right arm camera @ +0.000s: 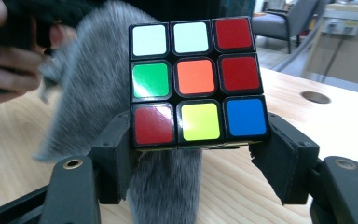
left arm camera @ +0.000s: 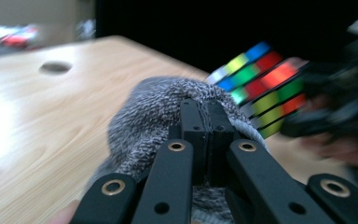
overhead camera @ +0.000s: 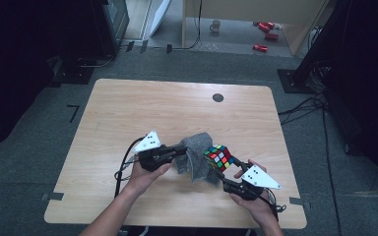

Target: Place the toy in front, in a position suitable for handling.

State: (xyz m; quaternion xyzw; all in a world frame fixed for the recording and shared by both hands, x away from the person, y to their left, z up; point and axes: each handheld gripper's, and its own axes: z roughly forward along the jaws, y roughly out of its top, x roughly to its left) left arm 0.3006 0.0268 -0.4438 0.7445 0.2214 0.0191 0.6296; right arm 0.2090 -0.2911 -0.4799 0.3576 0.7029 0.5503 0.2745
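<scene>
- Right tool [right arm camera: 198, 154] clamps Rubik's cube [right arm camera: 196, 81], held above the bench [overhead camera: 128, 108].
- Left tool [left arm camera: 204, 116] pinched on grey knit cloth [left arm camera: 154, 121], touching the cube's left side.
- No readable labels.

Both grippers are black. The left gripper [overhead camera: 183, 149] and right gripper [overhead camera: 225, 173] carry white dotted triangular plates. Brass rivets stud their jaws, and black cables trail.

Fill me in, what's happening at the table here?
A person works two handheld grippers over the wooden table. The right gripper has its jaws clamped on a puzzle cube, held off the table. The left gripper pinches a grey cloth against the cube's side, apparently wiping it.
</scene>
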